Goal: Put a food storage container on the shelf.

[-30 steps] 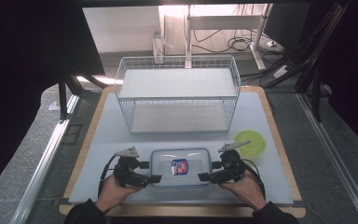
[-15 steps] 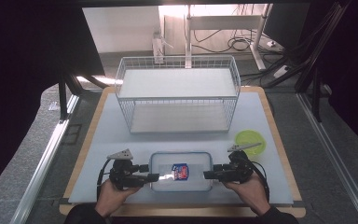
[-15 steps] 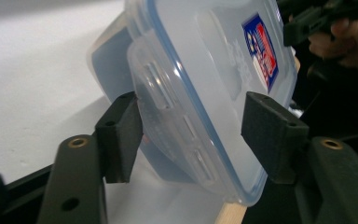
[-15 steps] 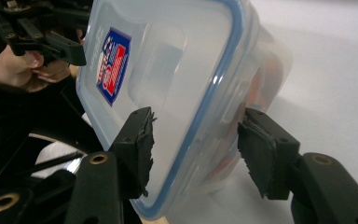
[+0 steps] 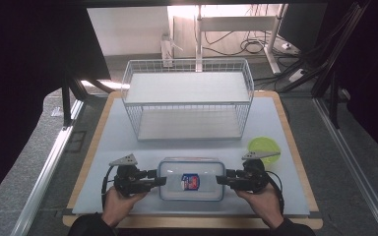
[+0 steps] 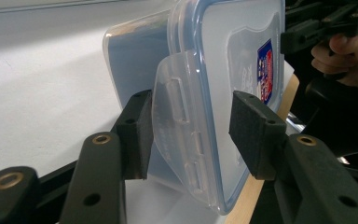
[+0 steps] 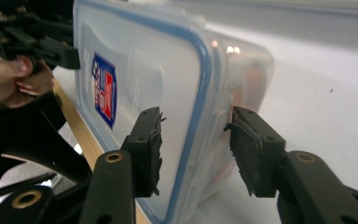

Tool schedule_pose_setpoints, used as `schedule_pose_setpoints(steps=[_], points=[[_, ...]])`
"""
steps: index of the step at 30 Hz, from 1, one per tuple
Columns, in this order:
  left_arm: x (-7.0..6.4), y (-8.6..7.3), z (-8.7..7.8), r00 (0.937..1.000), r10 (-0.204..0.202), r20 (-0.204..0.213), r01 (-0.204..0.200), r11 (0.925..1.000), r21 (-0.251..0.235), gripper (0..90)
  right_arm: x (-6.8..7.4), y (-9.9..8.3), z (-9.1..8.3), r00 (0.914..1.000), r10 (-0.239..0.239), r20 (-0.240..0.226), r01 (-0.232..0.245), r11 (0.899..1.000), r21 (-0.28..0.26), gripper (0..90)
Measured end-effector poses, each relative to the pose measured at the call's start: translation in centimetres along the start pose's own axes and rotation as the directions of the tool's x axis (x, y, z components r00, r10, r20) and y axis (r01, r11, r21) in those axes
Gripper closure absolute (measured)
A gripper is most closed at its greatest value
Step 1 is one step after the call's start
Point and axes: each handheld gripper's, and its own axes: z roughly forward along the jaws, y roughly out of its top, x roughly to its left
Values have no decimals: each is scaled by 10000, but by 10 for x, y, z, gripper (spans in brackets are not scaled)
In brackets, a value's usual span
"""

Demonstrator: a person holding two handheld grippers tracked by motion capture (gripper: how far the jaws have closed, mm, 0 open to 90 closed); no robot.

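Here the left tongs [image 5: 158, 181] sit at the left end of the box [image 5: 192, 179], their jaws spread to either side of the box's side clip [image 6: 179, 140]. In the left gripper view one pad [image 6: 137, 133] lies just beside the clip, while the other stands apart from the lid [image 6: 242, 51], so nothing is pinched. The right tongs [image 5: 221, 180] sit at the right end of the box, jaws likewise spread; in the right gripper view one pad [image 7: 149, 149] is over the lid and the other is at the box's side wall, though whether either touches cannot be told. A hand [image 5: 119, 204] holds the left tongs just left of the box, and a second hand [image 5: 261, 202] holds the right tongs just right of it. The box is clear plastic with a blue-rimmed lid and a red and blue label [image 5: 190, 181]; it lies flat on the tabletop [image 5: 103, 147], near the front edge. Beyond the box stands a white wire basket [image 5: 189, 98], well apart from it. To the right of the box, past the right tongs, lies a green disc [image 5: 263, 146].
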Motion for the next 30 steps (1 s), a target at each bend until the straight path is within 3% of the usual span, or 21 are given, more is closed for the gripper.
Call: schedule_pose_setpoints(steps=[1, 3, 7, 10, 14, 21, 25, 30], points=[[1, 0, 0, 10000, -28, 66, 28, 10000, -32, 511, 0, 0, 0, 10000, 0, 0, 0, 10000, 0, 551], [1, 0, 0, 9999, -24, 125, 26, 10000, -95, 517, 0, 3, -6, 10000, -44, 86, 49, 9980, -633, 626], [1, 1, 0, 9999, 2, 128, -2, 10000, 25, 519, -1, 5, -8, 9999, -99, 38, 101, 9976, -678, 627], [4, 0, 0, 9998, -30, 196, 29, 10000, 56, 519, -5, 3, -5, 9996, -111, -249, 99, 9988, -469, 598], [5, -2, 0, 9997, -31, 246, 30, 10000, 48, 519, -13, -4, 8, 9980, 37, -632, -33, 10000, 64, 485], [8, -5, 0, 9994, -131, 333, 133, 9999, -61, 516, -22, -6, 10, 9898, 805, -1175, -798, 9968, 110, 507], [6, -5, 3, 10000, 72, 46, -71, 10000, -67, 482, -22, -6, 10, 9887, 935, -1176, -923, 9956, 151, 516], [10, -6, 1, 9979, -535, 364, 542, 9984, -166, 504, -21, -8, 9, 9847, 1230, -1237, -1230, 9924, 77, 532]])
